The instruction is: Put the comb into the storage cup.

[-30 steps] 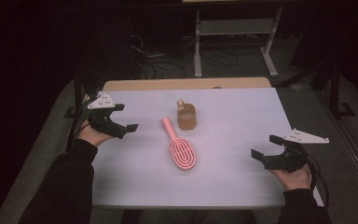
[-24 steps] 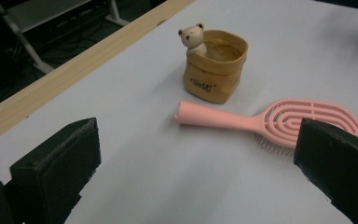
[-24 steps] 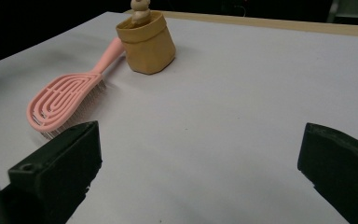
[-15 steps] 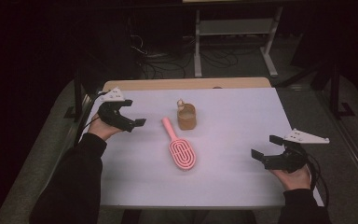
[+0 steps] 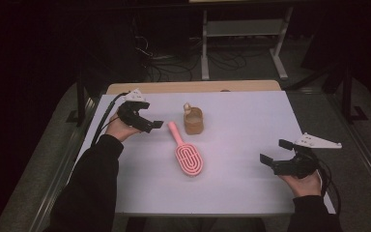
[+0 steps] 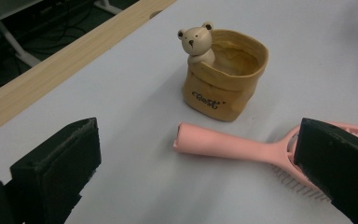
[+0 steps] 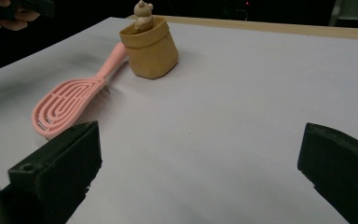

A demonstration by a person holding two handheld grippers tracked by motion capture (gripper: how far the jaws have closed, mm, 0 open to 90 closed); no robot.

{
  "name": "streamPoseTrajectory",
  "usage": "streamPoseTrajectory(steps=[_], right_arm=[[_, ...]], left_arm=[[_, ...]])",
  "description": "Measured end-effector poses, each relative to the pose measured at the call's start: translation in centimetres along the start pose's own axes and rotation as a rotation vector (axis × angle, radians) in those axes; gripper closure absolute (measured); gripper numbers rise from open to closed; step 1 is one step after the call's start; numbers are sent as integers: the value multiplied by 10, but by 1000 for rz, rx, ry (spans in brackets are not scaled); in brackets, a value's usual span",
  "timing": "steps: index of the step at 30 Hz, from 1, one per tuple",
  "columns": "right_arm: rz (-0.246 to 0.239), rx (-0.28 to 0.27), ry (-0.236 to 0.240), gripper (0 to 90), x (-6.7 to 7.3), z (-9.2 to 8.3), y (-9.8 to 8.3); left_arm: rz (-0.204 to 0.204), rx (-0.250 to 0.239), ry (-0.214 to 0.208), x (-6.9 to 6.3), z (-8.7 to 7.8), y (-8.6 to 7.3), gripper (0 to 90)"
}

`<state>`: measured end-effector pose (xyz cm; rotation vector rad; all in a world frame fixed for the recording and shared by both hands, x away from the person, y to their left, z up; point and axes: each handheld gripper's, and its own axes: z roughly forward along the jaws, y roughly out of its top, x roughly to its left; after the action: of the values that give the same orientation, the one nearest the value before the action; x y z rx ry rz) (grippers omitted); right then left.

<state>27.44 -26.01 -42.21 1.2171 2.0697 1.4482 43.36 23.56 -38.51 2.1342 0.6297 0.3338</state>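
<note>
The left gripper point(image 5: 150, 123) hovered with its jaws spread wide and empty, just beside the handle end of the pink hairbrush point(image 5: 187, 153), which lay flat near the middle of the white surface point(image 5: 251, 121). A tan bear pot point(image 5: 193, 120) stood upright just beside the handle. The right gripper point(image 5: 273, 154) rested well apart at the right edge, likewise released

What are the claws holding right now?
Nothing. The left claw is open near the pink brush handle, not touching it. The right claw is open too, over bare table.
</note>
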Motion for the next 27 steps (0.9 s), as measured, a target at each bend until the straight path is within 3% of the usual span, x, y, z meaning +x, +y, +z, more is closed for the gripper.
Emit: streamPoseTrajectory(steps=[5,8,18,27], right_arm=[[7,-4,-6,0,-2,-2,-1],[10,-4,-9,0,-3,-2,-1],[13,-7,-7,0,-4,-3,-1],[17,-5,-6,0,-5,-3,-2]], left_arm=[[-7,11,3,1,8,2,2],[-1,4,12,2,10,2,55],[-47,13,24,10,19,-2,158],[-71,-11,-10,12,29,-4,310]])
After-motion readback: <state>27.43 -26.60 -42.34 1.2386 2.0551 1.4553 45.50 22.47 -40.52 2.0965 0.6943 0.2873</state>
